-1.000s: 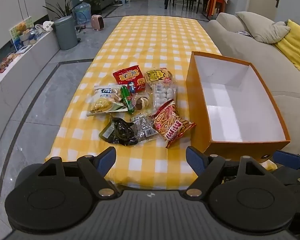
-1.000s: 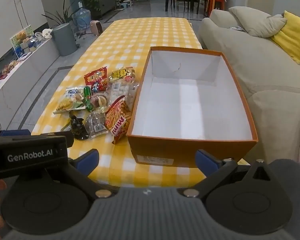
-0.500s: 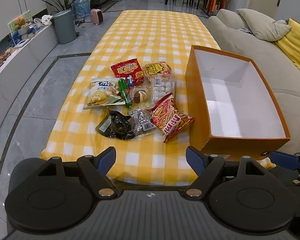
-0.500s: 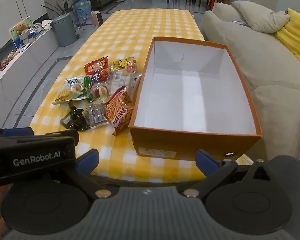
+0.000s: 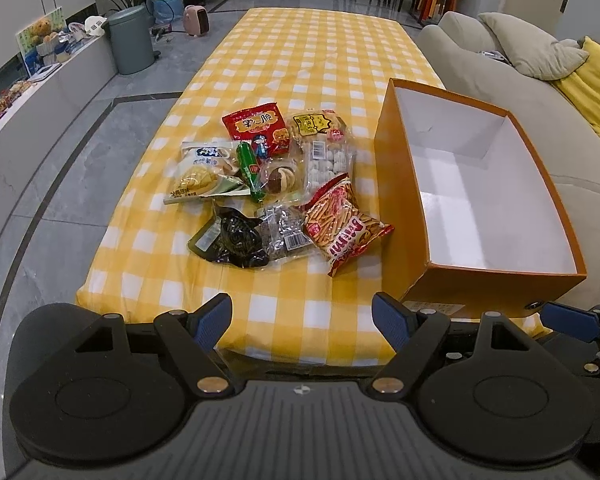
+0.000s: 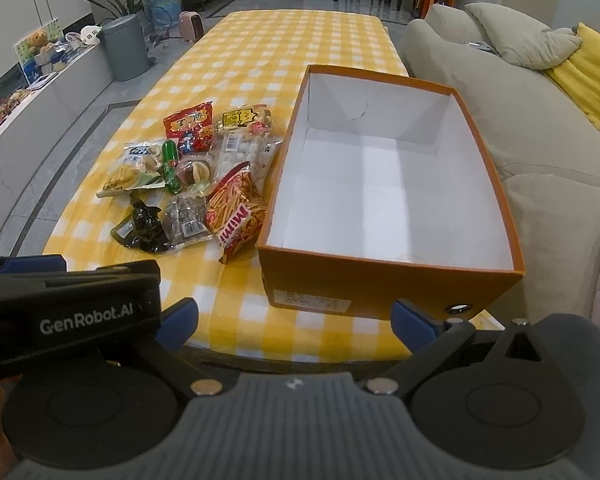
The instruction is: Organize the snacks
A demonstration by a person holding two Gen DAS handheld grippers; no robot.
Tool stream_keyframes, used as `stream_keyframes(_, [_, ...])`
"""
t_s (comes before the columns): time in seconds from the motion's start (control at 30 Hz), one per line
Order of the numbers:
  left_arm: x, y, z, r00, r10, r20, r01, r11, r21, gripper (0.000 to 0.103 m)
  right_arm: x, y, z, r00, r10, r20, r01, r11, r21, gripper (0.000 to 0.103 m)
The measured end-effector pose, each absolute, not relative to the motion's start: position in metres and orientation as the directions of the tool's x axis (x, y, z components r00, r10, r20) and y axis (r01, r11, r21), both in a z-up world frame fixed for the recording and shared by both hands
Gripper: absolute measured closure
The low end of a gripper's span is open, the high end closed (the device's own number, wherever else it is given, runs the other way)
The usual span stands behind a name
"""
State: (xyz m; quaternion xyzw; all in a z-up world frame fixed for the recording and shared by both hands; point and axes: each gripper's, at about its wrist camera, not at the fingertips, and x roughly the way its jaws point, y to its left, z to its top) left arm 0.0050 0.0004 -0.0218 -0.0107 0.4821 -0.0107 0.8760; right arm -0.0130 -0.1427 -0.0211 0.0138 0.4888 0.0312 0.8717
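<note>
A pile of several snack packets lies on the yellow checked tablecloth (image 5: 300, 52): a red Mimi stick-snack bag (image 5: 342, 226) (image 6: 236, 212), a black packet (image 5: 230, 240), a red packet (image 5: 256, 126) and a green tube (image 5: 249, 170). To their right stands an orange box (image 5: 396, 200) (image 6: 364, 284), open-topped, white inside and empty. My left gripper (image 5: 302, 320) is open and empty, held near the table's front edge short of the pile. My right gripper (image 6: 294, 324) is open and empty in front of the box's near wall.
A beige sofa (image 6: 520, 120) with cushions and a yellow pillow (image 6: 588, 68) runs along the table's right side. A grey bin (image 5: 134, 40), plants and a low white shelf stand on the left. The left gripper's body (image 6: 68, 312) shows at the right wrist view's lower left.
Both grippers have drawn back and risen slightly, so the table's front edge and the box's near wall show more fully. Neither gripper has changed its opening. The snacks and box have not moved.
</note>
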Motion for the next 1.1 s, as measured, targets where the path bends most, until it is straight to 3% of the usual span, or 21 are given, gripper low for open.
stream_keyframes(1.1, [0.0046, 0.0002, -0.0299, 0.507, -0.017, -0.862, -0.007, 1.0, -0.023, 0.01, -0.0113, -0.1413, -0.0267, 0.485, 0.076, -0.871, -0.065, 0.997, 0.051, 0.003])
